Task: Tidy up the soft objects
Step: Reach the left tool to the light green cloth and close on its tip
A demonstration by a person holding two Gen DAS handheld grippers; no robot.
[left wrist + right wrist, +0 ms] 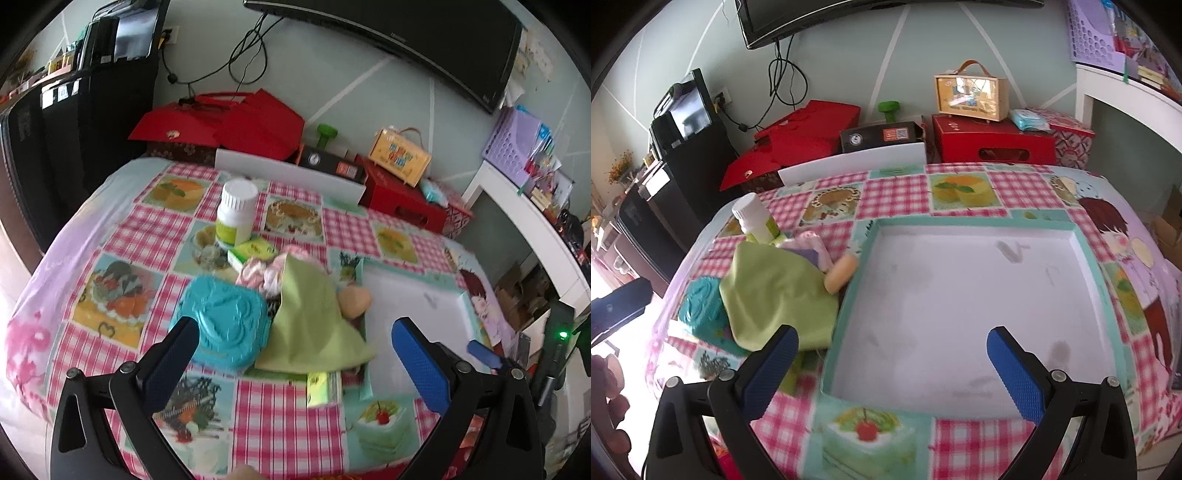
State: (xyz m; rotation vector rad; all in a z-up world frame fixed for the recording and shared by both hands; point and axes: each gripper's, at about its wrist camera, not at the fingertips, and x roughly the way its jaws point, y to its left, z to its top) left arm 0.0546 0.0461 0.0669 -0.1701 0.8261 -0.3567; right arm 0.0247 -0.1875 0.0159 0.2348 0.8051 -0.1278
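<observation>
Table (897, 192), covered in a pink checked cloth with cake prints, carries everything. White tray (960, 295) with teal rim sits on the right half, holding nothing yet (judged the likely destination for the soft items). Pile of mixed goods lies just left of the tray rim. Teal embossed box (221, 325), hard, sits at the pile's near left, touching the green cloth (310, 317), which drapes over the pile's middle and hides part of what is beneath. White bottle (238, 212) stands upright at the far side, a small green carton (253, 251) beside it. Pink-and-white fabric (264, 273) peeks out beyond the cloth; peach-coloured sponge (354, 301) rests against the tray's left rim.

Left gripper (295, 350): jaws spread wide, nothing between them, poised above the cloth. Right gripper (892, 365): likewise spread and unloaded, above the tray's near edge.

Recommended: descend with the left tool on a raised fold of the cloth, clear of the teal box; pinch fabric only; lift straight up to avoid dragging the sponge or tipping the bottle.
</observation>
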